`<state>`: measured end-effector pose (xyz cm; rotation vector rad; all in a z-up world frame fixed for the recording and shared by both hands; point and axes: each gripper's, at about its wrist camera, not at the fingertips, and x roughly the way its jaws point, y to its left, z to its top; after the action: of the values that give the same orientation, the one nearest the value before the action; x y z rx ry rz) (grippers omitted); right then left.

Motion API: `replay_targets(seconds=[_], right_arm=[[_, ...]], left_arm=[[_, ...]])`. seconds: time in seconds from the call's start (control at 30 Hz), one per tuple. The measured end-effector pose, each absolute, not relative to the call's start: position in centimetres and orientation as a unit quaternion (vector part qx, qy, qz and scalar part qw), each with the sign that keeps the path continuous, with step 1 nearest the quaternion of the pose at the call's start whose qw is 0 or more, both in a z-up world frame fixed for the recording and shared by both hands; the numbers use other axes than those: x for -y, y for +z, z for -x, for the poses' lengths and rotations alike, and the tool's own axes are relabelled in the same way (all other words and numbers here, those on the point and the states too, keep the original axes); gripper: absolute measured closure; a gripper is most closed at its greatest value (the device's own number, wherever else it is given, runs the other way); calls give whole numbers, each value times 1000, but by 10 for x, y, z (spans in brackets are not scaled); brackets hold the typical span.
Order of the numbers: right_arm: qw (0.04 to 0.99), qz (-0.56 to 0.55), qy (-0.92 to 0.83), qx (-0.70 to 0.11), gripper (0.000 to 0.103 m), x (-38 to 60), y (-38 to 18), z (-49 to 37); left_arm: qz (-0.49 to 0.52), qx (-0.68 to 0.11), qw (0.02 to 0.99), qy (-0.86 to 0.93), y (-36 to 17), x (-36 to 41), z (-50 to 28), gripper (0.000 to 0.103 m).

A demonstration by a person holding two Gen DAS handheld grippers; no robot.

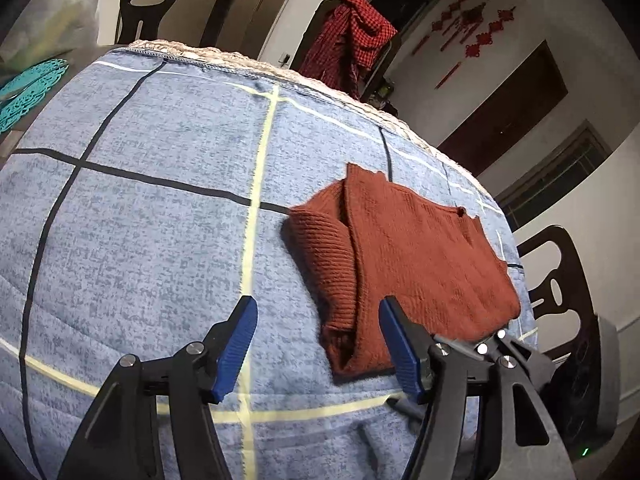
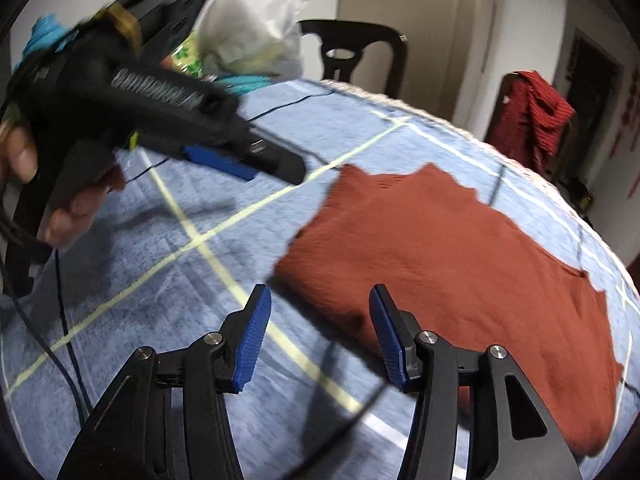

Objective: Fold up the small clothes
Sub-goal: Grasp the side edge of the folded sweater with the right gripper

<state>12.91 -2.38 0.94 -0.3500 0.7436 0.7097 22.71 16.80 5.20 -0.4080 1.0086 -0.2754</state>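
The right gripper [image 2: 320,330] stands spread with nothing between its pads, above the blue checked cloth [image 2: 120,320]. The folded rust-red sweater [image 2: 460,248] lies just ahead and to its right. The left gripper [image 1: 318,342], also spread and empty, has the sweater [image 1: 416,256] ahead, overlapping its right finger. Beyond stands a dark chair [image 2: 352,52].

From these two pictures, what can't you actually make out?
- Rust-red knitted sweater: its near edge is hidden behind the left gripper in the left wrist view; how many layers are folded is unclear.
- White plastic bag: its contents are blurred in the right wrist view.
- Person's hand: cut off by the right wrist view's left edge.
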Motion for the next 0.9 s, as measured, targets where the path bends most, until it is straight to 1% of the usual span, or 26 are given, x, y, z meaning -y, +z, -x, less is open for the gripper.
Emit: replay_targets(seconds=[0.07, 0.27, 0.37, 0.5, 0.67, 0.73, 0.77, 0.8, 0.83, 0.87, 0.9], right_arm=[[852, 177, 340, -356, 45, 14, 4, -128], [856, 233, 310, -342, 45, -5, -7, -125], [865, 280, 271, -317, 45, -13, -12, -122], [868, 289, 261, -307, 45, -18, -12, -120], [873, 272, 251, -318, 45, -18, -11, -118], [874, 262, 252, -324, 50, -17, -10, -118], [873, 257, 253, -327, 59, -17, -10, -118], [874, 254, 251, -329, 63, -16, -10, -121], [875, 252, 249, -330, 65, -15, -10, -121], [876, 250, 247, -331, 68, -15, -10, -122], [877, 249, 241, -333, 75, -14, -10, -123]], left_arm=[[195, -476, 847, -132, 52, -172, -228, 37], [202, -478, 843, -139, 48, -179, -232, 37], [221, -482, 833, -154, 45, -181, -237, 37], [226, -484, 830, -161, 45, -180, -244, 37], [231, -488, 824, -172, 45, -174, -257, 34], [231, -493, 821, -173, 44, -168, -264, 34], [229, -495, 820, -176, 44, -166, -267, 34], [227, -496, 818, -182, 44, -162, -269, 34], [225, -498, 817, -186, 45, -159, -271, 34], [223, -499, 816, -189, 45, -156, -272, 34], [220, -501, 815, -193, 45, -152, -274, 34]])
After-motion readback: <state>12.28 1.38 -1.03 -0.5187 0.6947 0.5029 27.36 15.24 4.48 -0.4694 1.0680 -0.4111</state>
